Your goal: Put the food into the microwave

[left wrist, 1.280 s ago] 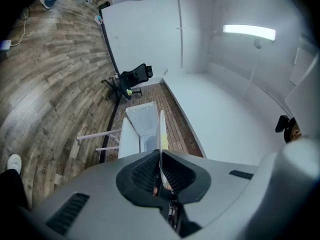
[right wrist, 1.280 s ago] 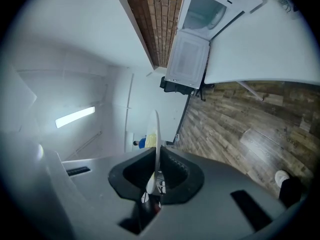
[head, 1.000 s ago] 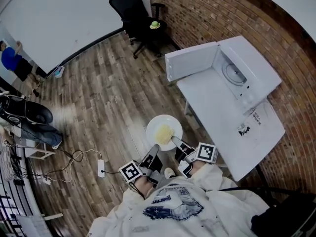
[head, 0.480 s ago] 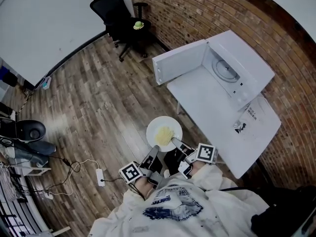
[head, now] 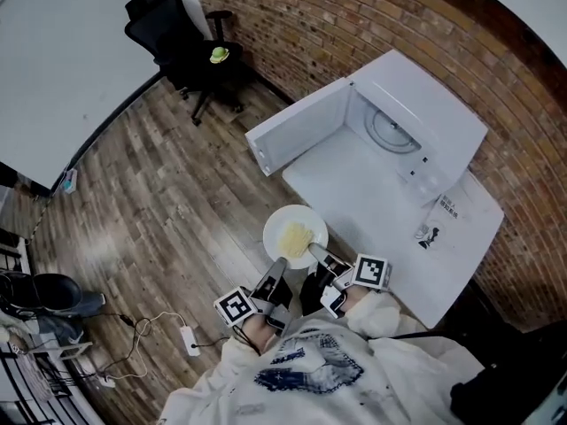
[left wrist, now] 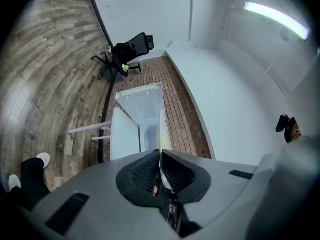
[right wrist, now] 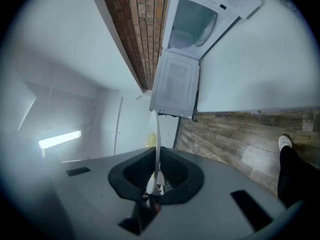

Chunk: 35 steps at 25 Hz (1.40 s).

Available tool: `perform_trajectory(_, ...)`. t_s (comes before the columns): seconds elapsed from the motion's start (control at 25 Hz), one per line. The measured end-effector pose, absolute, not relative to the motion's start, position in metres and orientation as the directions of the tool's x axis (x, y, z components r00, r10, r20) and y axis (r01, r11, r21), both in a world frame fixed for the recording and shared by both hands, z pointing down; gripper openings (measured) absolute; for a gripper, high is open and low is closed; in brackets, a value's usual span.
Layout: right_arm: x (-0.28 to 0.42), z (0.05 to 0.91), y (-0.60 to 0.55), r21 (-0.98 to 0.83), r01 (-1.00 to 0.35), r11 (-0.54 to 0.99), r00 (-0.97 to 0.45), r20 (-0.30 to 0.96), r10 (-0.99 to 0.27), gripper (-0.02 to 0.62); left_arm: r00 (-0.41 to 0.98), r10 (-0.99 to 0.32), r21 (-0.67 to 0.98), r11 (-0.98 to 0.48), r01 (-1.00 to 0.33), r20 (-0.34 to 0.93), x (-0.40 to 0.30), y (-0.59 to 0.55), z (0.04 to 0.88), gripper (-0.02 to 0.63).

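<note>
1. A wooden plank floor [head: 151, 193] fills the left half of the head view. A red brick wall [head: 310, 16] runs along the top and down the right edge.
2. A white counter [head: 381, 228] sits slantwise in the right half of the head view, against the brick wall.
3. The person's white printed sweatshirt [head: 310, 370] takes up the bottom centre of the frame.
4. The white microwave [head: 434, 122] stands on the counter's upper end. Its door [head: 297, 135] is swung fully open toward the frame's left, and the turntable [head: 390, 131] shows inside the bare cavity.
5. A black office chair [head: 173, 38] stands in the upper left, with a small green thing [head: 219, 55] on its seat.
6. The white plate [head: 276, 224] with the yellow food [head: 297, 235] is at the frame's centre. It is held level in the air over the floor, just off the counter's left edge, below the open door and well apart from the cavity.
7. The left gripper [head: 277, 266] takes the plate's lower-left rim. In the left gripper view its dark fingers [left wrist: 142, 171] pinch the thin rim, which stands edge-on between them.
8. The right gripper [head: 315, 251] takes the lower-right rim. In the right gripper view its fingers [right wrist: 175, 174] are likewise closed on the rim, and the open microwave lies ahead at the top of that frame.
9. A printed leaflet [head: 447, 211] lies on the counter beside the microwave.
10. A white power strip [head: 189, 339] with its cable lies on the floor at the lower left.
</note>
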State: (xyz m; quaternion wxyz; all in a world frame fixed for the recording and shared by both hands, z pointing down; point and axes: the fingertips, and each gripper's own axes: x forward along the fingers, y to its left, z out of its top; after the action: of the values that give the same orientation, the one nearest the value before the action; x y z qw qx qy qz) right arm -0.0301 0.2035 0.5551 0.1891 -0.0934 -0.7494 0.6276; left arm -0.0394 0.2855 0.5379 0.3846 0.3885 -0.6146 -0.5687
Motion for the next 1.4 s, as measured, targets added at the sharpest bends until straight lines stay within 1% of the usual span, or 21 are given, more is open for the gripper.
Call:
perform_trajectory(0.28, -0.069, 0.55, 0.131, -0.979, -0.113, 0.171, -0.953, 0.155, 0.26, 0.035, -0.285, -0.957, 0.996, 0.069, -0.063, 0.048, -0.089, 0.212, 0.532, 0.023)
perform_trajectory(0.4, -0.076, 0.554, 0.095, -0.972, -0.132, 0.196, -0.963, 0.173, 0.205, 0.035, -0.227, -0.972, 0.995, 0.075, -0.071, 0.057, -0.103, 0.178, 0.533, 0.023)
perform_trajectory(0.56, -0.086, 0.552, 0.056, -0.984, -0.116, 0.132, -0.982, 0.134, 0.135, 0.035, -0.157, -0.986, 0.995, 0.063, -0.082, 0.049, -0.116, 0.132, 0.533, 0.023)
perform_trajectory(0.76, -0.086, 0.551, 0.013, -0.985, -0.121, 0.126, -0.99, 0.129, 0.056, 0.035, -0.079, -0.995, 0.995, 0.061, -0.082, 0.054, -0.121, 0.087, 0.531, 0.023)
perform_trajectory(0.88, -0.084, 0.548, -0.005, -0.987, -0.092, 0.13, -0.995, 0.095, 0.016, 0.035, -0.033, -0.998, 0.995, 0.058, -0.087, 0.055, -0.12, 0.067, 0.53, 0.023)
perform_trajectory(1.04, -0.075, 0.554, -0.021, -0.986, -0.133, 0.099, -0.991, 0.13, -0.036, 0.035, 0.016, -0.998, 0.994, 0.063, -0.091, 0.065, -0.117, 0.049, 0.532, 0.023)
perform_trajectory(1.4, -0.068, 0.559, -0.044, -0.986, -0.15, 0.074, -0.982, 0.141, -0.124, 0.035, 0.109, -0.991, 0.995, 0.063, -0.081, 0.071, -0.116, 0.02, 0.536, 0.023)
